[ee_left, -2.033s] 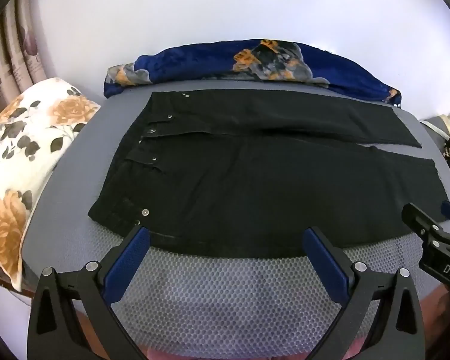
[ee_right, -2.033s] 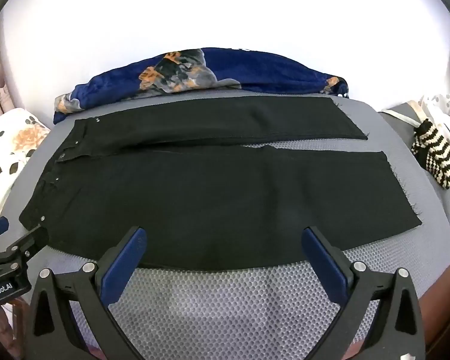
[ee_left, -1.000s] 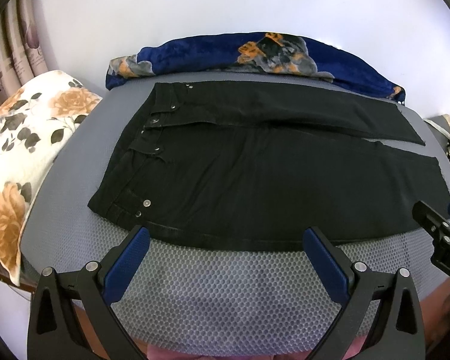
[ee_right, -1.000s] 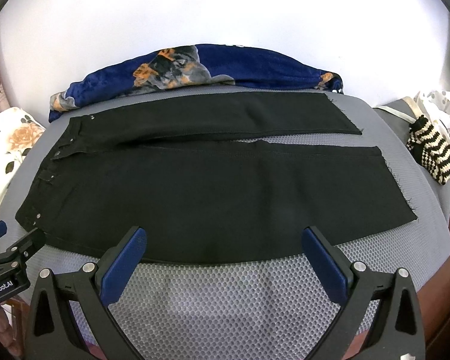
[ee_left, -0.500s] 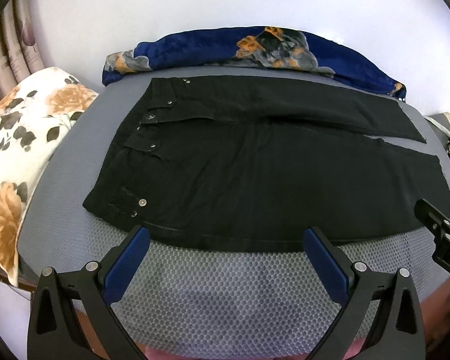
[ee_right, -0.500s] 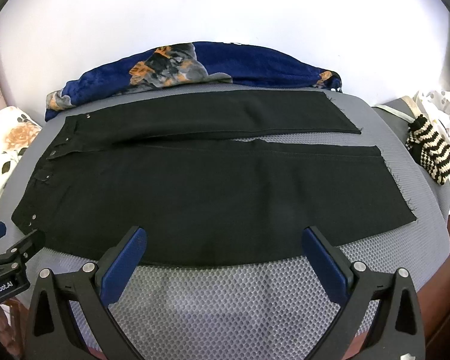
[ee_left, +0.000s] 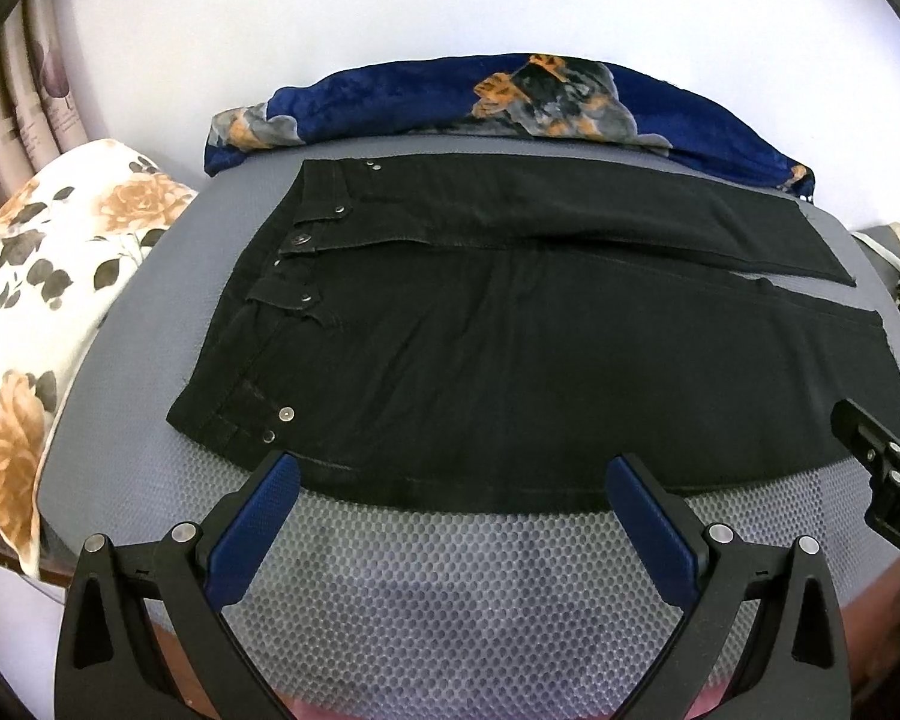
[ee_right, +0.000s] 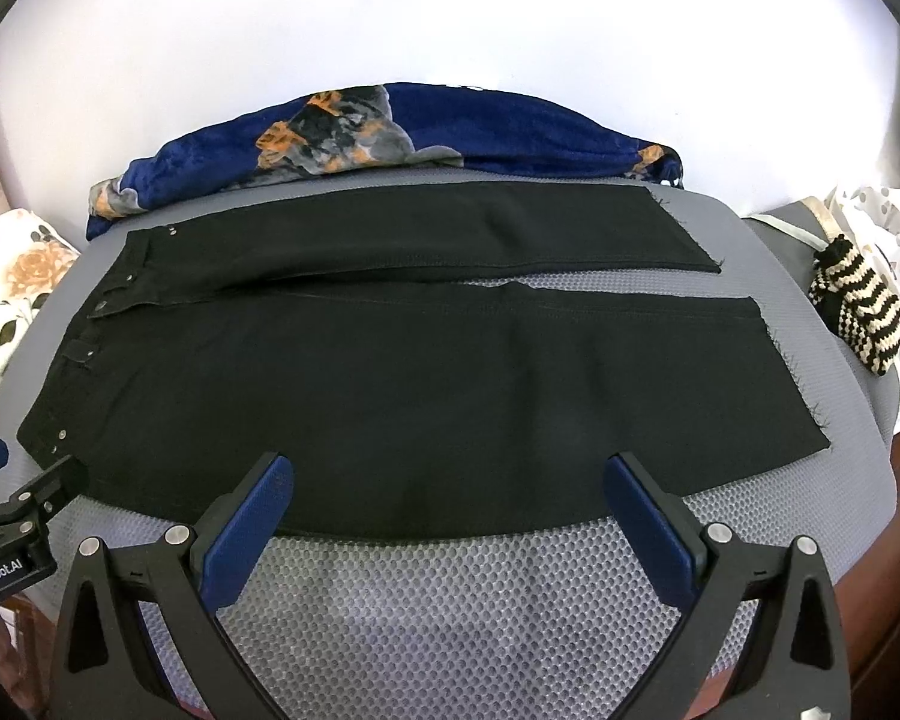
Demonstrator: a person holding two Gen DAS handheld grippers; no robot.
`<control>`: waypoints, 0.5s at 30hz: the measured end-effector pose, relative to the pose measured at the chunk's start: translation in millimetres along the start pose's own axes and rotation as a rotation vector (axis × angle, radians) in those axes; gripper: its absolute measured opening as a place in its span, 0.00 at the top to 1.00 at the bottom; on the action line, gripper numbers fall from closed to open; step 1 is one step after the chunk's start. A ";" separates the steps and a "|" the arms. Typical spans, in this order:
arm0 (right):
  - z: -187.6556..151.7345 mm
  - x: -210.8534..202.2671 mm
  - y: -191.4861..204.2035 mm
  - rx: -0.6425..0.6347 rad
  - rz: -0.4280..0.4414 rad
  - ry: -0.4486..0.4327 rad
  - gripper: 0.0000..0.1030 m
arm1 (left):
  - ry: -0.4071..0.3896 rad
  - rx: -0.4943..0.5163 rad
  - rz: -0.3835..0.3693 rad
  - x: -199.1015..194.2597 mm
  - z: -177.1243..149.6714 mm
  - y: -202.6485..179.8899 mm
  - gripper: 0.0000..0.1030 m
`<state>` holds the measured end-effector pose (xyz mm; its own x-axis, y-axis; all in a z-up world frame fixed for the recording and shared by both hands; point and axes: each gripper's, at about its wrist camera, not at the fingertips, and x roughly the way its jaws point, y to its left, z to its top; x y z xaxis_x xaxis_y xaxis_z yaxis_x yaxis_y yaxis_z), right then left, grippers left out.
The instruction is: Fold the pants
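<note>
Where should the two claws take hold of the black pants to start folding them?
Take the black pants along the near long edge: left claw by the riveted waist corner, right claw by the frayed hem corner. Come low from the front; the pants lie flat, legs side by side.

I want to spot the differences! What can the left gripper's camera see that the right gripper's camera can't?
Only the left wrist view shows the curtain and most of the big flowered pillow. Only the right wrist view shows the whole striped knit thing and the white spotted cloth beside it. Both show the black pants lying flat on the grey mat, the blue blanket behind them, and open gripper fingers holding nothing.
</note>
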<state>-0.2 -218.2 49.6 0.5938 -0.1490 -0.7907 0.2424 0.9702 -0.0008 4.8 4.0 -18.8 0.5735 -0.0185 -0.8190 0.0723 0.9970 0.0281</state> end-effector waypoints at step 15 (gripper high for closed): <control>-0.3 0.1 2.1 -0.005 0.000 -0.001 0.00 | -0.007 -0.007 0.017 -1.4 -0.2 4.5 0.02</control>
<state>0.2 -216.2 49.3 0.5944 -0.1490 -0.7903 0.2385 0.9711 -0.0037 4.2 8.6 -17.6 0.5800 -0.0016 -0.8146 0.0565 0.9977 0.0382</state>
